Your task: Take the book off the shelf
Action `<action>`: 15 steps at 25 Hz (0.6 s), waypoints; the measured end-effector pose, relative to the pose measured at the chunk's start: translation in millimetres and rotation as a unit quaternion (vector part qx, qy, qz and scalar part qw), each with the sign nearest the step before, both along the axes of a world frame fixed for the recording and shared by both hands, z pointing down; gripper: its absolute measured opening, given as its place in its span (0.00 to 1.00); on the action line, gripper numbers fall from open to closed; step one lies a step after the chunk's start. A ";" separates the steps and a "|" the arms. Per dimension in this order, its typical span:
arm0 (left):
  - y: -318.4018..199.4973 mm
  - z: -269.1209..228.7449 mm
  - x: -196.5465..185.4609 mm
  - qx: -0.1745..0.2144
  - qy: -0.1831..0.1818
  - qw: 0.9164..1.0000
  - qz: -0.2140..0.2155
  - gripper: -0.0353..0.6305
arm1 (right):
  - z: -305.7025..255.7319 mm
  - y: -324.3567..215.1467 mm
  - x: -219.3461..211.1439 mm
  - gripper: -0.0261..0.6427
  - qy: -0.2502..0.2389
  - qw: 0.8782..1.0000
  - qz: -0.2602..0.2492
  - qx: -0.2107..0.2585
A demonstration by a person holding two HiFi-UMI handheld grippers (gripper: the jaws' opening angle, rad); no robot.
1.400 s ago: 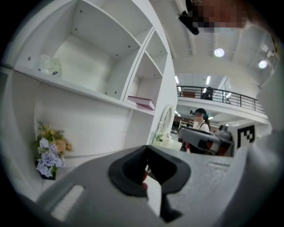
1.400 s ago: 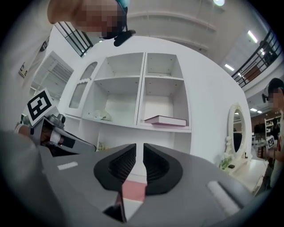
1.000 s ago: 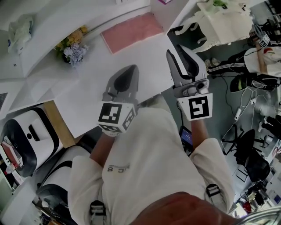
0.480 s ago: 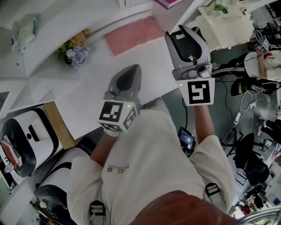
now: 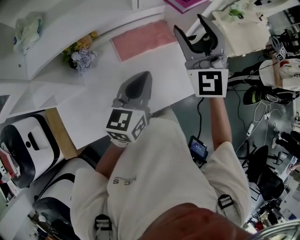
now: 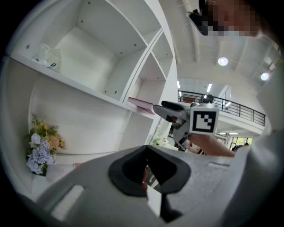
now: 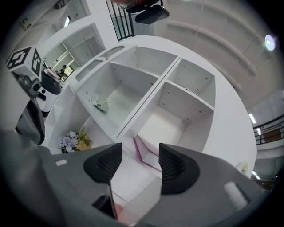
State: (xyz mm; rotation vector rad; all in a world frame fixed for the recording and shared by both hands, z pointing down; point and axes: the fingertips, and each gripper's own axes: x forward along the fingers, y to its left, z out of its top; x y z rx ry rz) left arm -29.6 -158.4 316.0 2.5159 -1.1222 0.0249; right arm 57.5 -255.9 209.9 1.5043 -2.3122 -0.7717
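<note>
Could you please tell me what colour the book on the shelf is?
The book is pink, seen best in the right gripper view.

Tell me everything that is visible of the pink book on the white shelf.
The book is thin, with a pink to magenta cover that looks like card and a pale patch on its face. It seems closed and seems to lie flat on a board of the white shelf, in the lower compartment to the right of the divider. In the head view, one corner juts past the board's front edge. Only the shelf touches it. No title can be read.
</note>
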 end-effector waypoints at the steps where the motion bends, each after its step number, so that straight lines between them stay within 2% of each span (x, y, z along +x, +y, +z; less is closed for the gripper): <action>1: 0.2 0.6 0.3 -0.002 0.001 1.000 0.000 0.05 | -1.8 -3.4 1.1 0.42 0.008 1.000 0.000 0.003; 6: 1.9 1.9 1.2 -0.007 0.007 1.000 0.001 0.05 | -7.7 -20.9 4.7 0.44 0.080 0.997 0.011 0.021; 11: -1.6 1.3 -1.0 -0.011 0.011 1.000 -0.003 0.05 | 1.1 -37.8 -0.1 0.45 0.172 0.985 0.015 0.027; 15: -4.4 2.0 -3.0 -0.014 0.015 1.000 -0.006 0.05 | 7.3 -47.4 0.0 0.45 0.210 0.977 0.018 0.030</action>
